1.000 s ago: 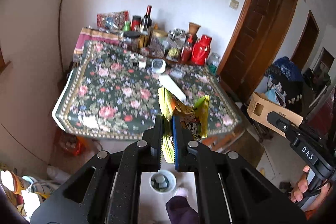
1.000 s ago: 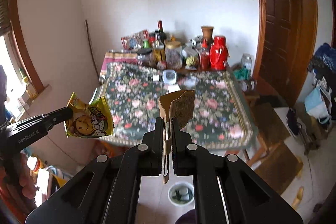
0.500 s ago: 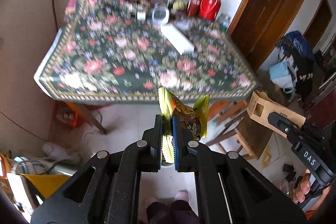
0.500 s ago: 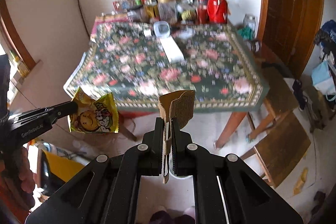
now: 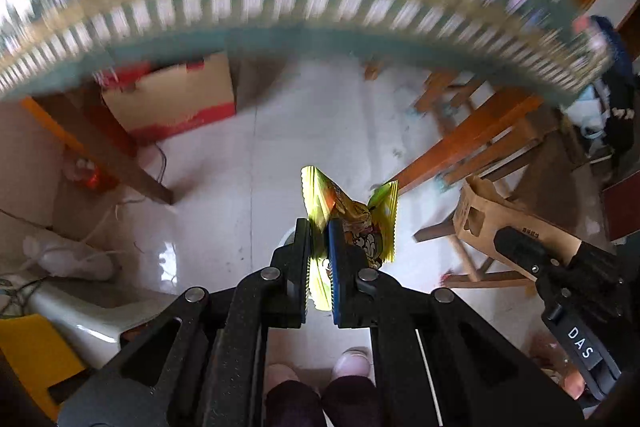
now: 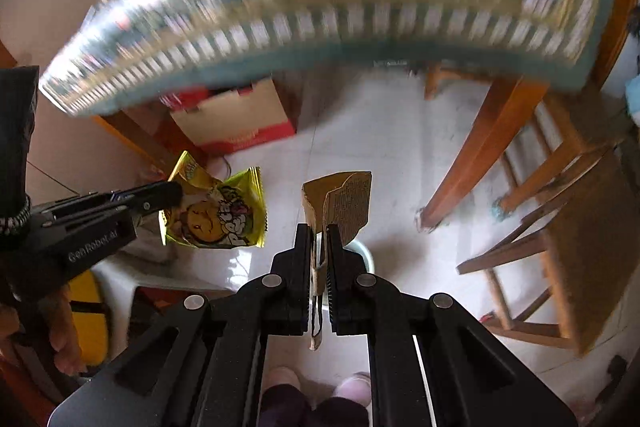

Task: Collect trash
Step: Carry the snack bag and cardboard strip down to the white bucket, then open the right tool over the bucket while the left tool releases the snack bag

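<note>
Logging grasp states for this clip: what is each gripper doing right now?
Left gripper: closed on the yellow snack wrapper.
Right gripper: closed on the brown cardboard piece.

Up top there's a blurry tablecloth [image 5: 304,7] with a fringed edge hanging over wooden table legs [image 6: 476,151]. Under the table sits a cardboard box [image 5: 172,99] with red print, on a white tile floor [image 5: 280,147]. Wooden stool [image 6: 568,239] off right.
</note>
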Available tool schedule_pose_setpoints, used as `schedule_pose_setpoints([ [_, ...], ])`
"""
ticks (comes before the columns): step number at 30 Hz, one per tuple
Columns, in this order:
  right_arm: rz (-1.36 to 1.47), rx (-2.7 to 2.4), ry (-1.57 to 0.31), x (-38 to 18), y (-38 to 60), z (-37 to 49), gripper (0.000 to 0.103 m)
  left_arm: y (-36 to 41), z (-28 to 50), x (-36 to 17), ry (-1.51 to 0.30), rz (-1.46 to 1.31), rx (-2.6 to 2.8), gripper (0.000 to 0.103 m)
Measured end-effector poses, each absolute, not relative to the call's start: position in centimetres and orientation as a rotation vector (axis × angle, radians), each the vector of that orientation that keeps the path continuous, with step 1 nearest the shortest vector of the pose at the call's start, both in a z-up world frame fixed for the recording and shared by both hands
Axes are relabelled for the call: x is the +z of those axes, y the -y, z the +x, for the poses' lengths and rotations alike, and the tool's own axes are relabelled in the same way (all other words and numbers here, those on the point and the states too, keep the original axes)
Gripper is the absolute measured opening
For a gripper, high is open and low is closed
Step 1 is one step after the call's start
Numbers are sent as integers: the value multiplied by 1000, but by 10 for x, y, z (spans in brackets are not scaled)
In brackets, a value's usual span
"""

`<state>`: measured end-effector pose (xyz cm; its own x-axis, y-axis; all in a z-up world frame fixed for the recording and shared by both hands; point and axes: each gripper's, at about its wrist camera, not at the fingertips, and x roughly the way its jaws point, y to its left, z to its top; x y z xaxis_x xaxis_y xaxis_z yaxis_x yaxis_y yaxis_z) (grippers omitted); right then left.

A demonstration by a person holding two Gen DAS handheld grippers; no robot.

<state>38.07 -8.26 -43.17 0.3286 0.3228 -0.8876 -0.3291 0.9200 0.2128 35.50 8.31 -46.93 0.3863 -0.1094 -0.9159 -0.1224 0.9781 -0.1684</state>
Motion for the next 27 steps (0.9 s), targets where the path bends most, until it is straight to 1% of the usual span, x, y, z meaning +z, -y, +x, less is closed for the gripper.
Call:
schedule_pose_setpoints([
  [5,-14,438,-1205,-516,70,391,7,-94,358,-566,-1247,-227,30,7],
  [8,-19,448,-1230,-560,60,396,7,-104,361,-607,-1276,-225,47,7],
  [10,-17,457,-1252,-586,54,399,9,-111,362,-636,-1291,-222,66,7],
  [13,-2,488,-1269,-615,48,402,11,-115,365,-663,-1307,-217,93,7],
  [14,-2,487,-1277,-624,48,402,14,-118,365,-673,-1314,-226,100,7],
  [15,4,490,-1290,-631,47,403,23,-120,366,-680,-1318,-232,104,7],
  [16,11,490,-1306,-638,47,403,34,-121,366,-686,-1322,-236,107,7],
  [18,32,482,-1330,-652,51,404,44,-121,367,-698,-1332,-240,109,7],
  [23,-1,433,-1374,-672,57,404,44,-110,369,-719,-1379,-237,84,7],
  [27,12,393,-1402,-666,70,403,44,-96,373,-724,-1418,-261,23,7],
])
